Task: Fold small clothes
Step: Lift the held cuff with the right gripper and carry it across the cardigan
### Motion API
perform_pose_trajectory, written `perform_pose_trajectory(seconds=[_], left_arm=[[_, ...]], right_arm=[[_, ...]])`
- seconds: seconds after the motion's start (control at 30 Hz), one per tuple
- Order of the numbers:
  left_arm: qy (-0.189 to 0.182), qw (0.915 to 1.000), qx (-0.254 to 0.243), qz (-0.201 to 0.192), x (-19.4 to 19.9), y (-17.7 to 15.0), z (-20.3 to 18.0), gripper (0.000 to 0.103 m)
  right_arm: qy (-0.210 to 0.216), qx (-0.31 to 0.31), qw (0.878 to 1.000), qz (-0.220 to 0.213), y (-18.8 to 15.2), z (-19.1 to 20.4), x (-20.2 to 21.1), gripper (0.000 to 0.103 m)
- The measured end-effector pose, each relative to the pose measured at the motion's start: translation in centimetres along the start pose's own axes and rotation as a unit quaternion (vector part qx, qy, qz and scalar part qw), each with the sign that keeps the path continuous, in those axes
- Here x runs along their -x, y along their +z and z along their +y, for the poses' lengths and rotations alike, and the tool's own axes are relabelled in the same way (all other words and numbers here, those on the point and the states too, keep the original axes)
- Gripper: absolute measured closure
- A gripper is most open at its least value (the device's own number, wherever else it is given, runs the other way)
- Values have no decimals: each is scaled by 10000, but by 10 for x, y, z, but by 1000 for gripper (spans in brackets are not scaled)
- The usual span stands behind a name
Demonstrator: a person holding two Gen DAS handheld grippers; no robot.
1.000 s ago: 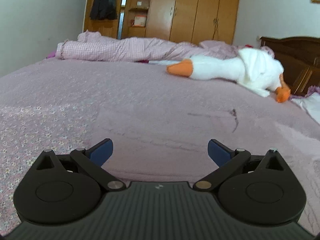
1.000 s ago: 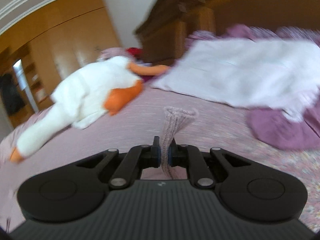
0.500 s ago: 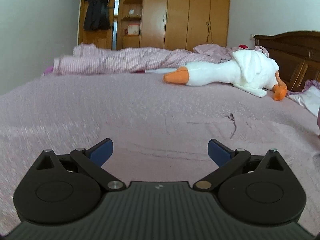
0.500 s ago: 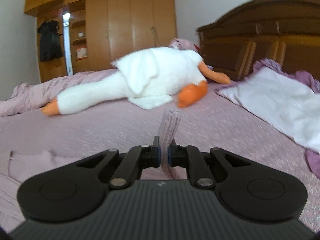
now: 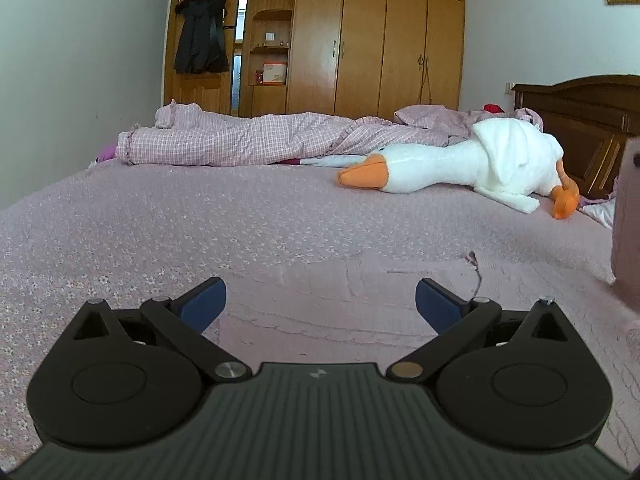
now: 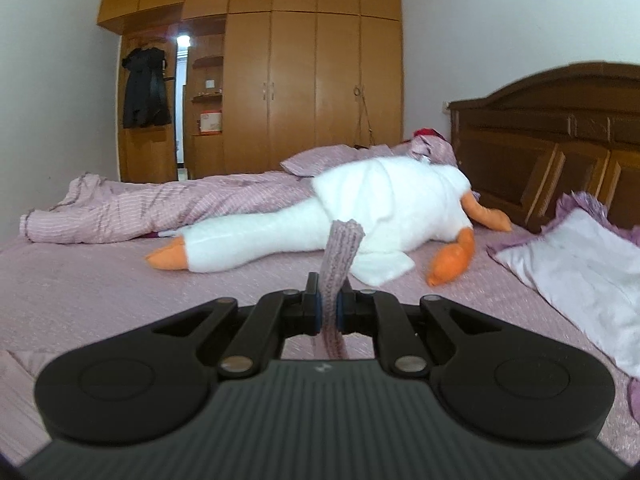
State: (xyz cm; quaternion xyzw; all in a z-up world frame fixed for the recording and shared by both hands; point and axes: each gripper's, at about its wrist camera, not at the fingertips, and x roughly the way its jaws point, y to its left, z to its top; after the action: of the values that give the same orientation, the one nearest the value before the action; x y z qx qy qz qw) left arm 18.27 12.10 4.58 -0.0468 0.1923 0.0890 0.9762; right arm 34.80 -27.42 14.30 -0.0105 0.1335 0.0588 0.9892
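Observation:
A small pale pink knitted garment (image 5: pixel 340 292) lies flat on the pink bedspread (image 5: pixel 160 232), just ahead of my left gripper (image 5: pixel 320 298). That gripper is open, its blue pads wide apart and holding nothing. My right gripper (image 6: pixel 329 304) is shut on a ribbed mauve knit strip (image 6: pixel 344 248), which sticks up beyond the fingers and curls at its tip; the rest of the strip hangs hidden below. In the left wrist view a blurred pink piece of cloth (image 5: pixel 626 220) rises at the right edge.
A big white plush goose (image 6: pixel 360 216) with orange beak and feet lies across the bed behind the garment. A checked pink quilt (image 5: pixel 240 140) is bunched at the far side. A pale pillow (image 6: pixel 580 264) and the dark wooden headboard (image 6: pixel 560 140) are on the right, wardrobes behind.
My right gripper has swung left from facing the pillow to facing the goose, still holding the knit strip. The left view has tilted up slightly, and pink cloth has come in at its right edge.

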Motion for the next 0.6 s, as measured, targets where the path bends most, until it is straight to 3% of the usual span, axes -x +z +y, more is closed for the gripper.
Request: perform_pose_trajectory(seconds=[0.6], left_arm=[[130,9998,121,122,-5,9,10,0]], right_arm=[[187,565,9981,-140,49,108,3,93]])
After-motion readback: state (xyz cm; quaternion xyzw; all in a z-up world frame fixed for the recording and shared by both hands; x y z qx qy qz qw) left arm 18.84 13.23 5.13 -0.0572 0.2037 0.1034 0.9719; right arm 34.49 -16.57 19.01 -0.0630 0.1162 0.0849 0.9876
